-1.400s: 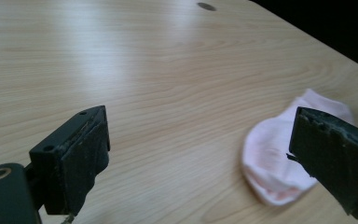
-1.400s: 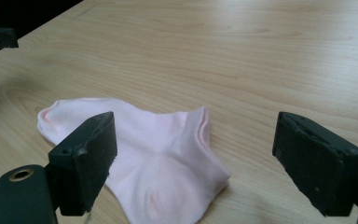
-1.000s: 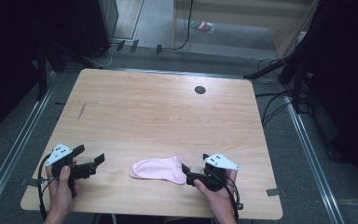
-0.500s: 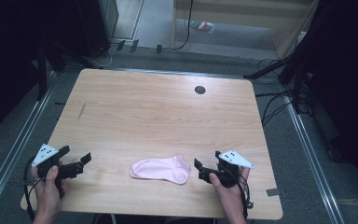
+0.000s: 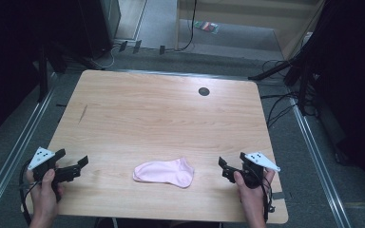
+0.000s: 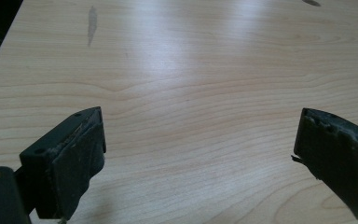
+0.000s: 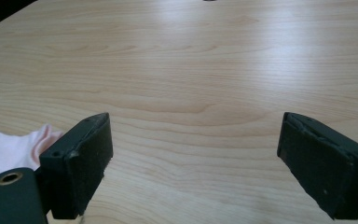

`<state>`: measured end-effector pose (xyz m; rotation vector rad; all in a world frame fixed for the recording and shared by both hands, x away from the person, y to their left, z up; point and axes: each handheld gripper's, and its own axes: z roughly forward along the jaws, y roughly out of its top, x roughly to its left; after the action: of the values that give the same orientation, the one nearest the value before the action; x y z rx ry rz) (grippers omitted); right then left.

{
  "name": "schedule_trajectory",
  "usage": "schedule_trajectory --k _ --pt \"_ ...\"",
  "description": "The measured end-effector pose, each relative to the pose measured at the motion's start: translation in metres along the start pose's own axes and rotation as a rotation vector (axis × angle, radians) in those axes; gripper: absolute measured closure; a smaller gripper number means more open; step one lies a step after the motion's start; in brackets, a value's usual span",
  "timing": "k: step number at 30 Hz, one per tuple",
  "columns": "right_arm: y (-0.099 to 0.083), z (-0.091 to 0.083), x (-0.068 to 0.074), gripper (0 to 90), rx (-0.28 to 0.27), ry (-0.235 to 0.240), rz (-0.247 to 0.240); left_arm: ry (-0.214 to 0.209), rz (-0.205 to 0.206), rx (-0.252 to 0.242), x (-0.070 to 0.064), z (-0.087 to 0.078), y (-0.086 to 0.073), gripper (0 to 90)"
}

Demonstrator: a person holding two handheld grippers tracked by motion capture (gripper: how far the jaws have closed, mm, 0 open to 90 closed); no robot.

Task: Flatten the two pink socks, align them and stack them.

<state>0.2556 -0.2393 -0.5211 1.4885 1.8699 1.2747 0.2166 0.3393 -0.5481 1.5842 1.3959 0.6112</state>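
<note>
A pink sock (image 5: pixel 164 172) is lying flat on the wooden table (image 5: pixel 161 114), in the lower middle of the high view, close to the table's near edge. Its long axis is running left to right across the frame, tilting slightly downward toward the right; the rounder end seems to be pointing right, though which end is the toe is hard to tell from this height.

The right gripper (image 5: pixel 227 170) is sitting lower right of the frame, near the sock's right end but not touching it, jaws spread wide and holding nothing. In the right gripper view the sock (image 7: pixel 9 150) is peeking in at the lower left, beside the left jaw.

The left gripper (image 5: pixel 78 165) is waiting at the lower left, farther from the sock, also wide open and empty (image 6: pixel 196 154). The right hand (image 5: pixel 252 190) is probably the better placed to reach first.
</note>
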Motion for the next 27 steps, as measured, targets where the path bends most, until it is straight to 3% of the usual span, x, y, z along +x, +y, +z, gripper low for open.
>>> schedule_trajectory --k 9,12,16,27 --pt "-0.005 -0.01 -0.022 10.2 0.007 -0.043 -0.004 0.028 -0.019 -0.01 0.014 -0.01 -0.002 2.2" --pt "-0.008 -0.016 -0.034 10.2 0.009 -0.05 0.034 0.047 -0.023 -0.011 0.02 -0.014 -0.003 2.2" --pt "-0.012 -0.021 -0.045 10.2 0.017 -0.066 0.051 0.057 -0.025 -0.01 0.025 -0.017 -0.005 2.1" --pt "-0.023 -0.035 -0.072 10.2 0.028 -0.122 0.065 0.086 -0.012 -0.002 0.033 -0.023 -0.007 2.1"
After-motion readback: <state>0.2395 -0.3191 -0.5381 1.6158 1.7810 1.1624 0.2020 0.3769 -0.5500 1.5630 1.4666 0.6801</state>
